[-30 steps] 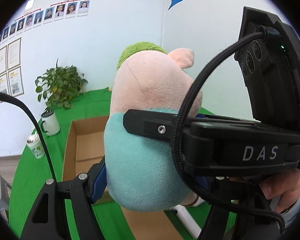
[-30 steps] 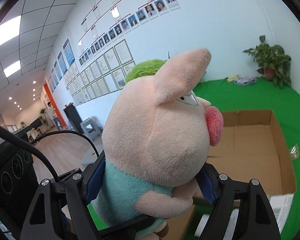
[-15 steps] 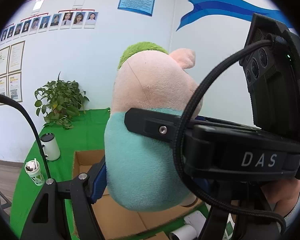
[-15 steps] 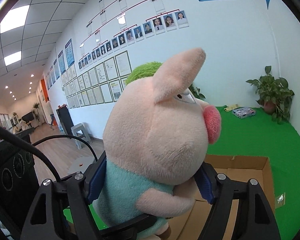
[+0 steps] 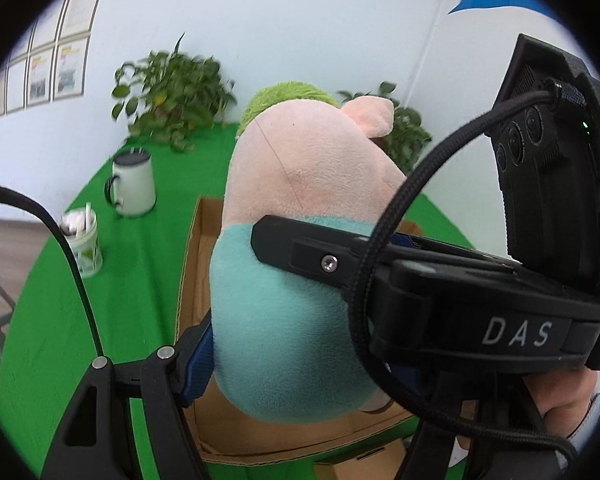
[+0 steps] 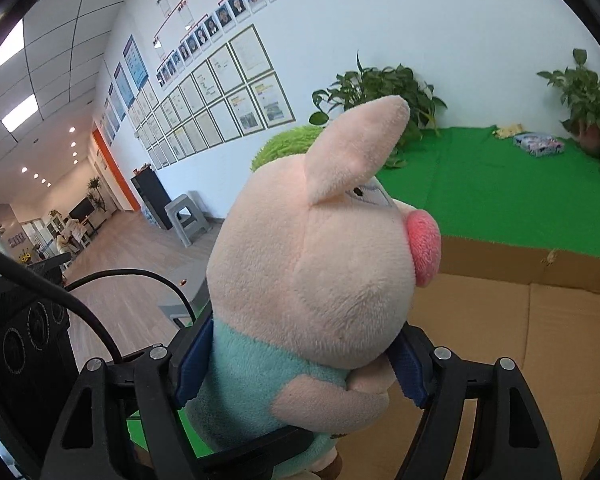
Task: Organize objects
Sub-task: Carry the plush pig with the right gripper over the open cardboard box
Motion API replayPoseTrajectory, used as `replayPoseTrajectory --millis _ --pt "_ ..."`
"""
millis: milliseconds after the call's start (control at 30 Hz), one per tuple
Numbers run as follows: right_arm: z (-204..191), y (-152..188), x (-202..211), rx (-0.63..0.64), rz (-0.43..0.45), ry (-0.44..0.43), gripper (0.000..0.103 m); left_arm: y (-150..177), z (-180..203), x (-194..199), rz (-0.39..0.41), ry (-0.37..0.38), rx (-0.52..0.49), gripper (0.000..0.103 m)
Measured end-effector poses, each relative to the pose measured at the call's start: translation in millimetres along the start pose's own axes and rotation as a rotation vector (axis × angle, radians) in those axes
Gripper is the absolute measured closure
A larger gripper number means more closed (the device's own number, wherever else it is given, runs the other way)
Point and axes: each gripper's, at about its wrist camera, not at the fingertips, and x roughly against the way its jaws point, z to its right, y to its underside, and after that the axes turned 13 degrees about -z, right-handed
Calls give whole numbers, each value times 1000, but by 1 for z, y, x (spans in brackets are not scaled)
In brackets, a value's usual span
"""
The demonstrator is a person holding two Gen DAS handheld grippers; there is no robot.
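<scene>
A plush pig (image 5: 292,248) with a pink head, green hair tuft and teal shirt is clamped by both grippers at its body. My left gripper (image 5: 300,344) is shut on its teal torso; the other gripper's body crosses in front. My right gripper (image 6: 296,364) is shut on the pig (image 6: 320,272) just under the head. The pig hangs above an open cardboard box (image 5: 192,264), whose inside shows in the right wrist view (image 6: 512,340). The pig's legs are mostly hidden.
The box sits on a green cloth (image 5: 100,320). A white mug (image 5: 134,188) and a paper cup (image 5: 82,242) stand left of the box. Potted plants (image 5: 172,92) line the wall. A small packet (image 6: 538,144) lies at the far side.
Both grippers have tilted down and lowered with the pig toward the box; more of the box and green cloth shows. The grip on the pig is unchanged.
</scene>
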Motion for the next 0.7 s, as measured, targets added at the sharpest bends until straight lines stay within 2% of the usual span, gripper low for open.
replayPoseTrajectory --millis 333,400,500,700 --pt "51 32 -119 -100 -149 -73 29 27 -39 -54 -159 -12 61 30" --pt "58 51 -142 -112 -174 -88 29 35 -42 -56 -181 -24 69 29" --pt "65 72 -164 -131 -205 -128 29 41 -43 -52 -179 -69 49 27" --pt "61 76 -180 -120 -240 -144 27 49 -47 -44 -178 -54 63 27"
